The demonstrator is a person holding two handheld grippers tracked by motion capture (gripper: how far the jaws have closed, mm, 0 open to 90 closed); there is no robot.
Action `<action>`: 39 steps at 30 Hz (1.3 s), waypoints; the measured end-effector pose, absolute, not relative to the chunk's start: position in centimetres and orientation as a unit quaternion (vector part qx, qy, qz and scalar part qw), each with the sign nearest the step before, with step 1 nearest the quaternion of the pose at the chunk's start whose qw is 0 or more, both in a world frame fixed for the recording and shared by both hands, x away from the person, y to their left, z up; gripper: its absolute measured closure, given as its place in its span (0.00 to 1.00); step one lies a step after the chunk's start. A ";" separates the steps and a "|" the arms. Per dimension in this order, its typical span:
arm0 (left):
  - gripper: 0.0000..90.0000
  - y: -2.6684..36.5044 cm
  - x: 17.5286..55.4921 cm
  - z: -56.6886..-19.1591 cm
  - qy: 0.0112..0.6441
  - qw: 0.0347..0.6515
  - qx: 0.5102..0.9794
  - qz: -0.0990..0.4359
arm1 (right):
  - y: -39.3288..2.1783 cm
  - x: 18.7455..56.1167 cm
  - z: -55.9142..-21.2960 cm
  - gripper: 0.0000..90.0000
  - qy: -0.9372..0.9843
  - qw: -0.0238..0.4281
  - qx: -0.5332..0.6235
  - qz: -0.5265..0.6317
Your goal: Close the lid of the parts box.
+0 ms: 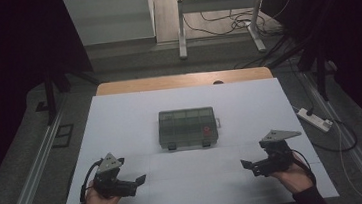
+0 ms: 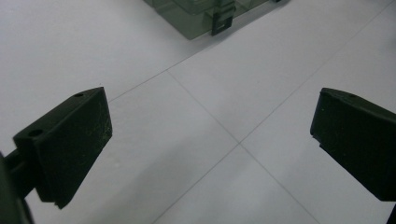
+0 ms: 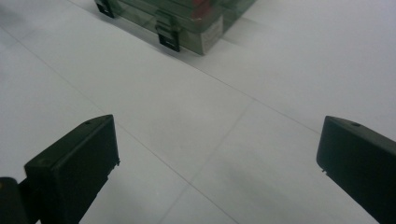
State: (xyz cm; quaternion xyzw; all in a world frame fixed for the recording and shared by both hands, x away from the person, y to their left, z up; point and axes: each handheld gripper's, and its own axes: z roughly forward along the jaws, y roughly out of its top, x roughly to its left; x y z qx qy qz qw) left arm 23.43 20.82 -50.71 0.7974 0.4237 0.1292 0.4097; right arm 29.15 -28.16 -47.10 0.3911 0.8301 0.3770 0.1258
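White table (image 1: 120, 118) holds organizer box (image 1: 187, 127) beyond both open hand-held grippers.

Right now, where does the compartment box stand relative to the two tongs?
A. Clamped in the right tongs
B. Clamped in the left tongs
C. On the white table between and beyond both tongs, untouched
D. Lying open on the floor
C: the closed compartment box sits on the white table, apart from the open left tongs and right tongs.

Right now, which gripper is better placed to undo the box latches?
Neither clearly: both sit open and apart from the box. Left gripper faces the left latch; right gripper faces the right latch.
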 end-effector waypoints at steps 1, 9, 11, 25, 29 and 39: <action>0.00 21.0 23.3 -50.7 0.425 0.410 0.796 0.131 | -28.5 29.0 -47.1 0.00 0.828 0.128 0.394 0.377; 0.00 21.9 22.0 -50.8 0.434 0.409 0.789 0.145 | -30.5 27.7 -47.5 0.00 0.816 0.136 0.412 0.381; 0.00 22.3 21.5 -50.8 0.439 0.411 0.786 0.147 | -30.8 27.5 -47.6 0.00 0.815 0.139 0.416 0.378; 0.00 24.1 19.8 -51.1 0.462 0.413 0.770 0.154 | -32.8 25.2 -47.9 0.00 0.805 0.151 0.443 0.365; 0.00 24.3 19.4 -51.3 0.464 0.409 0.770 0.156 | -33.3 24.7 -47.9 0.00 0.799 0.154 0.451 0.366; 0.00 25.0 18.7 -51.5 0.473 0.405 0.766 0.157 | -34.0 24.2 -47.7 0.00 0.793 0.160 0.463 0.364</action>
